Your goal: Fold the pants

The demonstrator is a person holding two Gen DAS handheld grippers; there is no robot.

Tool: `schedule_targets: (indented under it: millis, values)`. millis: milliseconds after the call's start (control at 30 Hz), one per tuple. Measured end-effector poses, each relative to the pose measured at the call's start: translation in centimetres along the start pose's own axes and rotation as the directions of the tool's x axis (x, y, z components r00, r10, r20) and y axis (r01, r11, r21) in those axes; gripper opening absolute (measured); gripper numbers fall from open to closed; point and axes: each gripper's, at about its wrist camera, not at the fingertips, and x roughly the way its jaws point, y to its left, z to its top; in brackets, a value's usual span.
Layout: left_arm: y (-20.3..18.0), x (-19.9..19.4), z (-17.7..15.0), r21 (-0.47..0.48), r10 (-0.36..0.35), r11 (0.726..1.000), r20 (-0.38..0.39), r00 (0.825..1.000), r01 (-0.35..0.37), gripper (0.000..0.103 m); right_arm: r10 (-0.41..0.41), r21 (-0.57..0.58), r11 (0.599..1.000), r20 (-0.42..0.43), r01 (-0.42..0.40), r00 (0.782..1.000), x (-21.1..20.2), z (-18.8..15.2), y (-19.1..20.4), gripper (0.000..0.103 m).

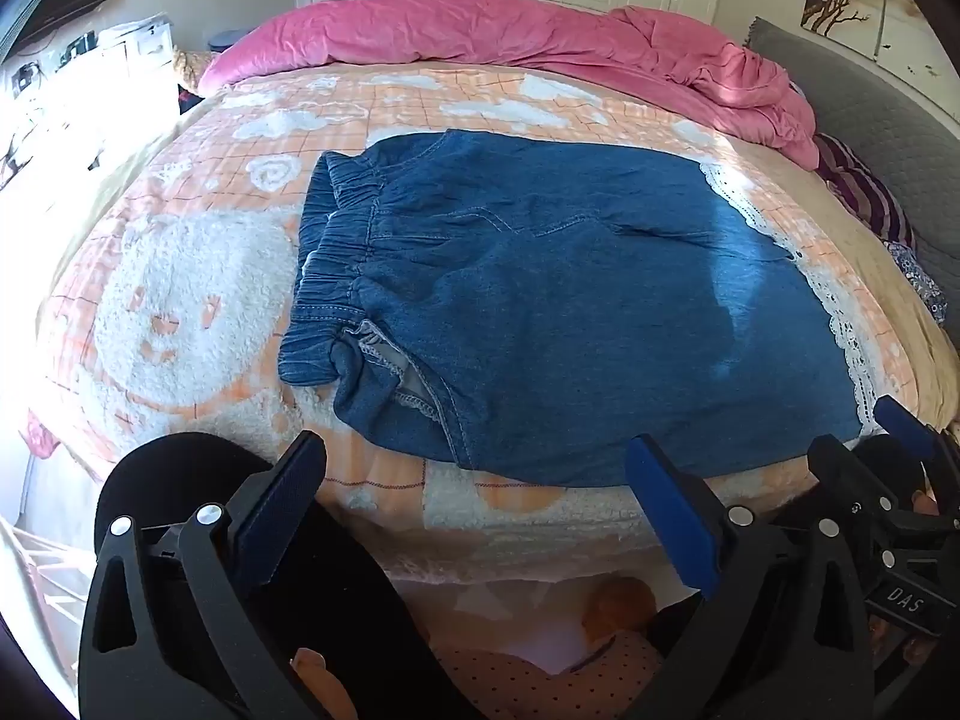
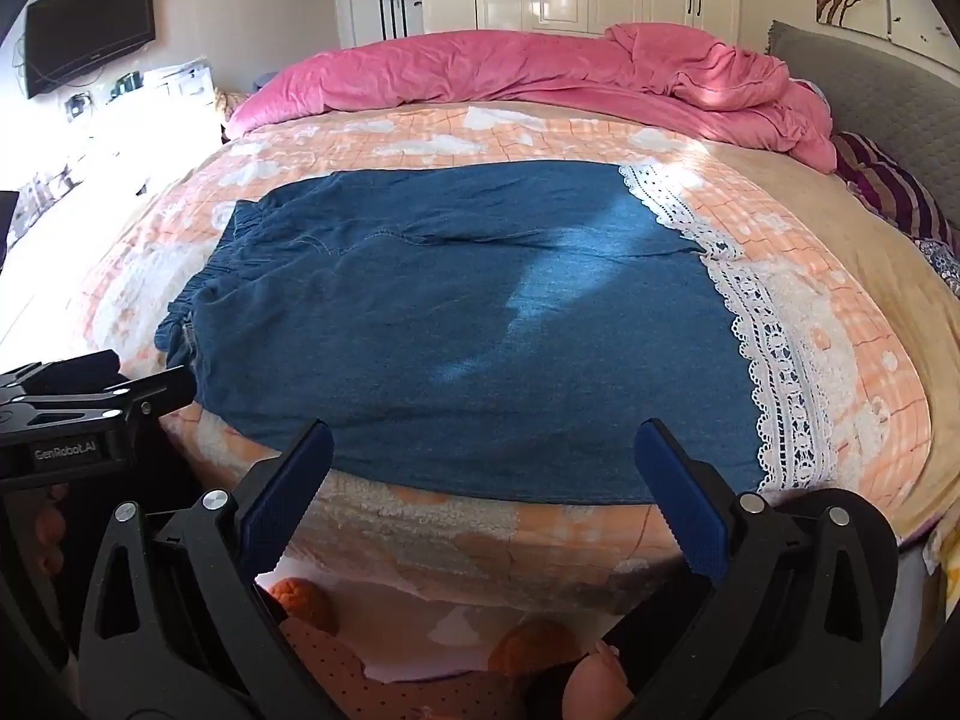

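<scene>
The wide bed with its peach checked fleece blanket carries the blue denim pants with white lace hems straight ahead of me, long axis running left to right, waistband left. My left hand-held gripper and right hand-held gripper both gape wide, empty, at the pants' near edge, left nearer the waistband.

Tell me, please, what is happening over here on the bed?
A person holding a gripper in each hand is set to fold a pair of blue denim pants lying flat on the orange patterned blanket, elastic waistband to the left and lace hem to the right. The left gripper and right gripper are both open near the bed's front edge, holding nothing.
</scene>
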Motion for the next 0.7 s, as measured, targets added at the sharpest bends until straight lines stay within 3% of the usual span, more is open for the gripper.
schedule_targets:
  millis: [700]
  values:
    - [-0.7, -0.2, -0.2, 0.015, -0.039, 0.999, -0.003, 0.999, 0.039, 0.099, -0.027, -0.007, 1.0, 0.009, 0.027, 1.0, -0.7, 0.2, 0.4, 0.095]
